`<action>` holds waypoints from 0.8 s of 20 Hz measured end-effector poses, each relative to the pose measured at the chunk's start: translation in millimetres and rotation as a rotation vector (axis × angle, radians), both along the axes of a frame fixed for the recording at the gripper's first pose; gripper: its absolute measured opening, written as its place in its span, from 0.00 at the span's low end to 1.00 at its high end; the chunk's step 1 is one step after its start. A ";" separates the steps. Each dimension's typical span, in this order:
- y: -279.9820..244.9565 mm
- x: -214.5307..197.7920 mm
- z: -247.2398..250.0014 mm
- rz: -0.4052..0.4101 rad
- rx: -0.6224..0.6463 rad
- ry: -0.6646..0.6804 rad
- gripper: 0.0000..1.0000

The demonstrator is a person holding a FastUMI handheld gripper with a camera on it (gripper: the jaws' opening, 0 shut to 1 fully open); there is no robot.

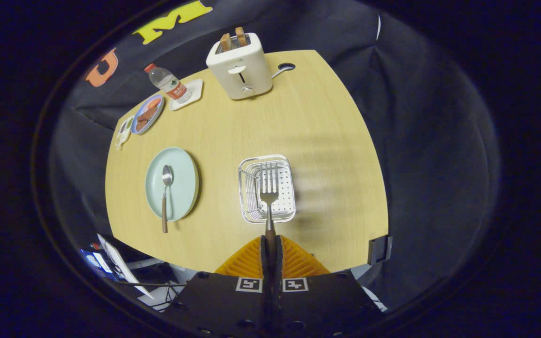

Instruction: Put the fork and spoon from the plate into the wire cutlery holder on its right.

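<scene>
The gripper clamps the fork by its handle, tines over the wire cutlery holder just ahead; released off-centre, it may catch the rim and tip out.

I'm looking along my gripper: two ribbed fingers, wedge-shaped, narrowing toward the tips at the lower centre of the frame. Behind them sits a dark, flat body with two square black-and-white marker tags side by side, and round screw holes dotted along its bottom edge.
</scene>
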State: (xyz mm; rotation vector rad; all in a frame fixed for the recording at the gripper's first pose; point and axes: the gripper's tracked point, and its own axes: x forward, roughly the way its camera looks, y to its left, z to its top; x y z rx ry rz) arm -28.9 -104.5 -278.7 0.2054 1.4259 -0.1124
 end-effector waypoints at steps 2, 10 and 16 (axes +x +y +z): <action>-1.8 3.1 -4.0 -0.009 0.000 0.004 0.01; 0.3 5.5 -15.7 -0.067 0.040 0.024 0.10; 6.9 26.3 3.5 -0.046 0.032 -0.103 0.35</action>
